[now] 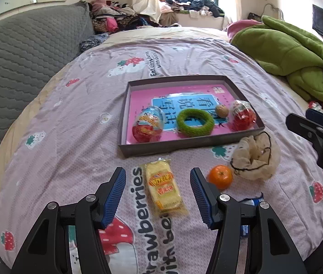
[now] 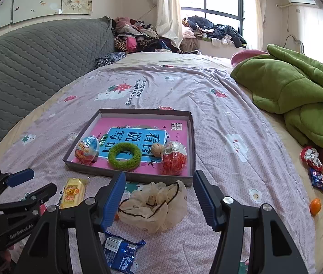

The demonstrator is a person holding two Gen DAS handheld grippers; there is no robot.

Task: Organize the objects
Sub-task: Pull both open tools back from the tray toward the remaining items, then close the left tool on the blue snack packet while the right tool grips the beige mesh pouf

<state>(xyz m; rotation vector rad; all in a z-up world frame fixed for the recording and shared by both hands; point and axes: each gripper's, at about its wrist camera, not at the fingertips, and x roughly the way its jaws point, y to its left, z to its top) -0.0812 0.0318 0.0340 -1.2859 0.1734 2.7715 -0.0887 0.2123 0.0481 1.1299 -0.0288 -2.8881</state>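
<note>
A yellow snack packet (image 1: 165, 189) lies on the pink strawberry bedsheet between the fingers of my left gripper (image 1: 158, 196), which is open and hovers over it without touching. A mandarin (image 1: 220, 176) sits just right of it. My right gripper (image 2: 159, 201) is open above a crumpled cream drawstring bag (image 2: 154, 205). Beyond both stands a shallow grey tray (image 1: 184, 148) lined with a pink booklet. It holds two plastic egg toys (image 1: 147, 124) (image 1: 243, 115), a green ring (image 1: 195, 122) and a walnut (image 1: 222, 110).
A blue snack packet (image 2: 120, 253) lies near the bed's front edge under my right gripper. A green blanket (image 2: 298, 96) is heaped at the right, with wrapped sweets (image 2: 314, 166) and a second mandarin (image 2: 315, 205) below it. A grey quilted headboard (image 2: 36, 64) rises on the left.
</note>
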